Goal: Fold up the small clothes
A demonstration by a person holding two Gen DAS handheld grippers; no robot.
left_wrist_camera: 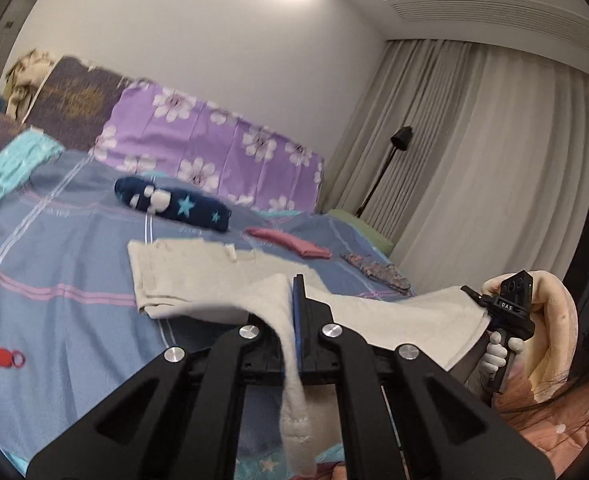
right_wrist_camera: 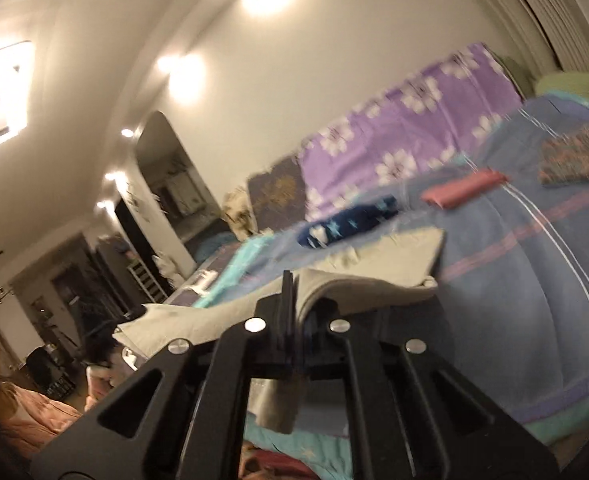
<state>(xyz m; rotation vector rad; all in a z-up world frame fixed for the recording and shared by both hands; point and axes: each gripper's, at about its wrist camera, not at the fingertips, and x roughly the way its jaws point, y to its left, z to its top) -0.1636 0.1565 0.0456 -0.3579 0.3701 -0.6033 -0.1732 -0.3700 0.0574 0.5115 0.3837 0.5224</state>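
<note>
Garment: I had a small beige garment (left_wrist_camera: 198, 276) on the blue checked bedsheet (left_wrist_camera: 54, 248), its far part lying flat, its near edge lifted clear of the bed.
Left gripper: my left gripper (left_wrist_camera: 299, 292) was clamped tight on one near corner of the cloth, a strip of fabric hanging down past the jaws.
Right gripper: my right gripper (right_wrist_camera: 288, 292) was likewise closed on the other near corner; in the left wrist view it showed at the right end of the raised edge (left_wrist_camera: 474, 294).
Key relation: the held edge ran crosswise between my two grippers, and the flat remainder lay ahead of both, towards the purple flowered cover (left_wrist_camera: 214, 148). I judged neither hand nearer; they shared the edge evenly.
Fold axis: I judged the coming crease would run parallel to the held edge, so both hands needed to travel forward together.
Obstacles: a navy star-print piece (left_wrist_camera: 174, 204) and a folded pink piece (left_wrist_camera: 290, 242) lay just beyond the far edge, apart from it.
Risk: uneven travel would skew the fold.
</note>
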